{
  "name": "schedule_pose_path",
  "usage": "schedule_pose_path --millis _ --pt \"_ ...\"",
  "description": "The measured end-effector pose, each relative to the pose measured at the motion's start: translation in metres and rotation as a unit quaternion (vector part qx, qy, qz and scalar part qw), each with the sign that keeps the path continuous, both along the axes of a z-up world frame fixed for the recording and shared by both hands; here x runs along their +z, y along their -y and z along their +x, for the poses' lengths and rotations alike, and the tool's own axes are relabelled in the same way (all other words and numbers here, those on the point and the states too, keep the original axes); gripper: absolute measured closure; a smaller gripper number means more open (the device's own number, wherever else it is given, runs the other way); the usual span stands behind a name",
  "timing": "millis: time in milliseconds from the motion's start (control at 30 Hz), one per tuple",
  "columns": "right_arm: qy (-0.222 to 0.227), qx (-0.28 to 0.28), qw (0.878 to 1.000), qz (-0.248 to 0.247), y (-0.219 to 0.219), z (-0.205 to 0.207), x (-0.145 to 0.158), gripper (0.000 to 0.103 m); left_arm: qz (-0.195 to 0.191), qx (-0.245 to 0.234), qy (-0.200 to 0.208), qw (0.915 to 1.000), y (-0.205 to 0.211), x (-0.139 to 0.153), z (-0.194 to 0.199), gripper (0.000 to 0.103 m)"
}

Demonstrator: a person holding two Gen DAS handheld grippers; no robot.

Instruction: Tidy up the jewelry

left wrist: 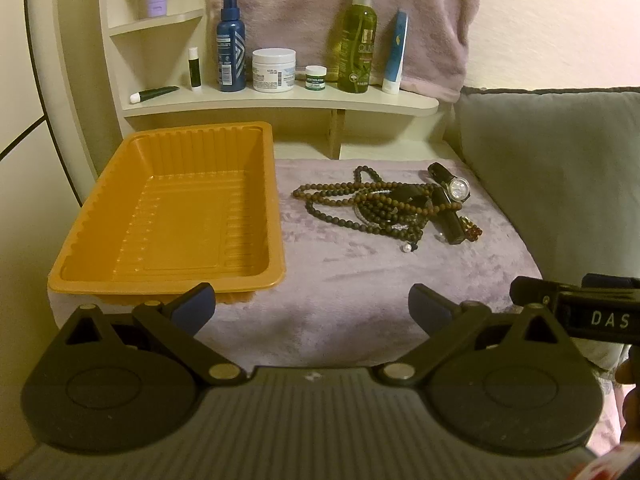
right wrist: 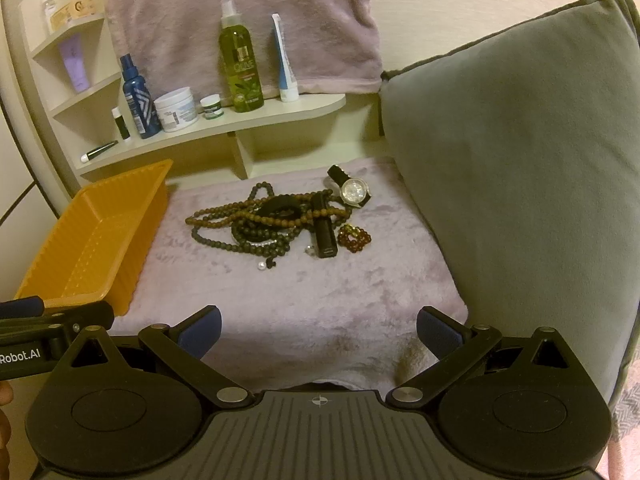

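Blanket, pale lilac plush, spread over whole work surface; soft pile, likely to snag fine chain or clasp on a drag. Grey cushion standing at right edge, close to pile; a flicked piece could slip into the gap beside it. Orange tray at left, ribbed, nothing inside yet, thin-walled by the look; could slide or tip if bumped on rim. Left gripper spread wide, holding nothing, near edge, in front of tray corner. Right gripper likewise wide apart and unloaded, near edge, facing pile.

Jewelry heap centre-far on blanket, well apart from both tools, just right of tray. Brown bead strands looped over one another: main risk, lifting one strand and dragging the tangle, scattering smaller items. Wristwatch at far right of heap, strap under beads; pinch on crystal could slip. Black cylinder lying across strands; may roll. Amber bracelet just right of cylinder. Loose pearl nearest, small; easily missed or knocked off.
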State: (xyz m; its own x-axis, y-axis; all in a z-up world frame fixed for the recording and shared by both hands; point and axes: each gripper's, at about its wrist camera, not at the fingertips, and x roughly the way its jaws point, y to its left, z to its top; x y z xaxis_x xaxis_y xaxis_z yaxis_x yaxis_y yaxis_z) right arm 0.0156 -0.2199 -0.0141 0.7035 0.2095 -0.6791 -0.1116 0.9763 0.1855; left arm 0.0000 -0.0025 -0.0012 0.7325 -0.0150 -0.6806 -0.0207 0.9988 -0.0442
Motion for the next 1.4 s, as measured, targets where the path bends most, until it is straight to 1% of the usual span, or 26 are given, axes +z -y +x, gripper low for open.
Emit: schedule_pose_path --millis 1400 --pt "-0.001 -0.001 1.0 0.003 0.0024 0.0 -0.0029 0.0 0.0 -0.001 -0.003 1.0 0.001 -0.0005 0.0012 0.001"
